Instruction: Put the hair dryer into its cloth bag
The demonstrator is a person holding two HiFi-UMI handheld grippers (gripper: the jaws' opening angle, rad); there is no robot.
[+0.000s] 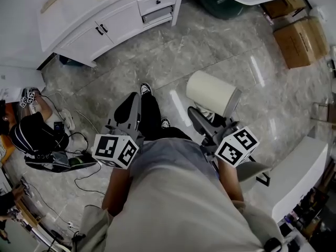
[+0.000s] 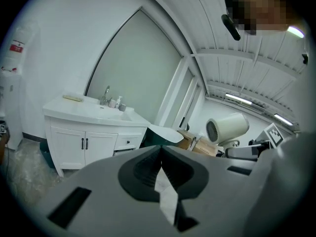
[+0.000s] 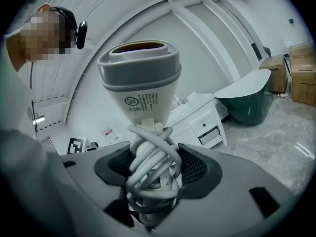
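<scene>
The cream hair dryer (image 1: 210, 92) is held off the floor in my right gripper (image 1: 198, 114), which is shut on its handle. In the right gripper view the handle, wrapped in grey cord (image 3: 148, 167), sits between the pads of the right gripper (image 3: 150, 159), and the barrel (image 3: 140, 78) stands above them. My left gripper (image 1: 134, 98) is beside it with its jaws shut. In the left gripper view its pads (image 2: 148, 169) meet, with a pale sliver in the seam that I cannot identify. The dryer (image 2: 229, 127) shows to the right there. No cloth bag is in view.
A white vanity cabinet (image 1: 105, 20) with a sink (image 2: 94, 112) stands ahead on the left. A dark green bathtub (image 1: 226, 4) and cardboard boxes (image 1: 296, 35) stand at the far right. A black backpack (image 1: 34, 138) and cables lie on the marble floor at the left. A white counter (image 1: 299, 172) is at the right.
</scene>
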